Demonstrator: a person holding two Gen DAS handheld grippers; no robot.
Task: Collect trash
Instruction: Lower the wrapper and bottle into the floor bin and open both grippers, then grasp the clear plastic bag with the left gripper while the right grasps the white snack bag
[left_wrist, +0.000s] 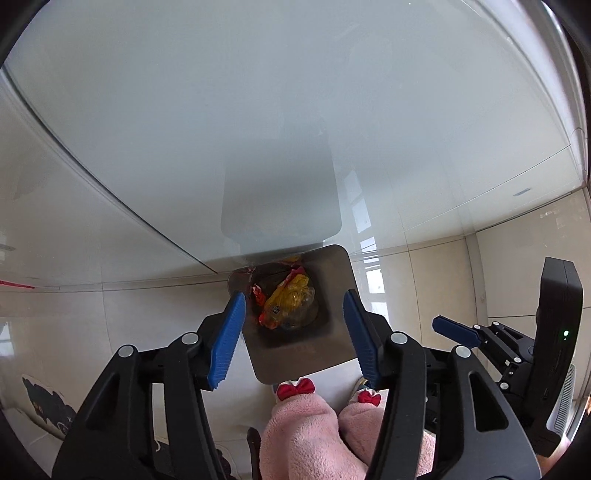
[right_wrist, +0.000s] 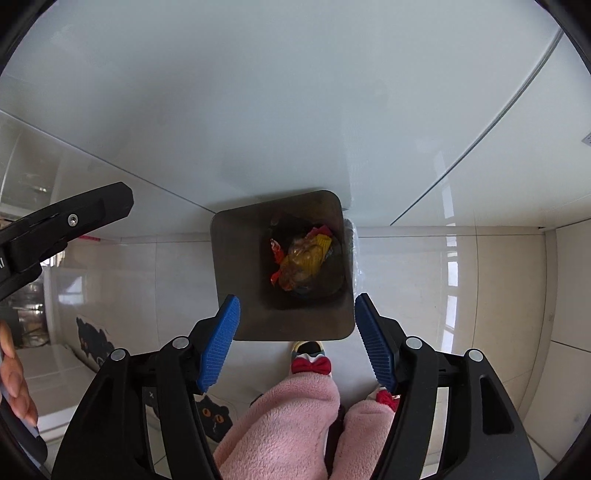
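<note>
both ribbed blue grippers, left (left_wrist: 295, 332) and right (right_wrist: 297, 341), gape above the square metal bin (right_wrist: 243, 266) of crinkly wrappers (right_wrist: 303, 266).

White glass table (left_wrist: 184, 110), tiled floor (right_wrist: 498, 295), cat-print mat (right_wrist: 94, 341), pink fleece legs (right_wrist: 280, 424)

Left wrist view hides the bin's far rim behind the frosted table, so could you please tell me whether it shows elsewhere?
Observer: Yes, in the right wrist view the bin shows its whole rim, with nothing over it.
Operator: Thank you. Is anything beside it?
Observer: Crumpled clear plastic shows at its right side.
Operator: And how is the right tool?
Observer: The right tool is open over the bin's near rim and holds nothing.
</note>
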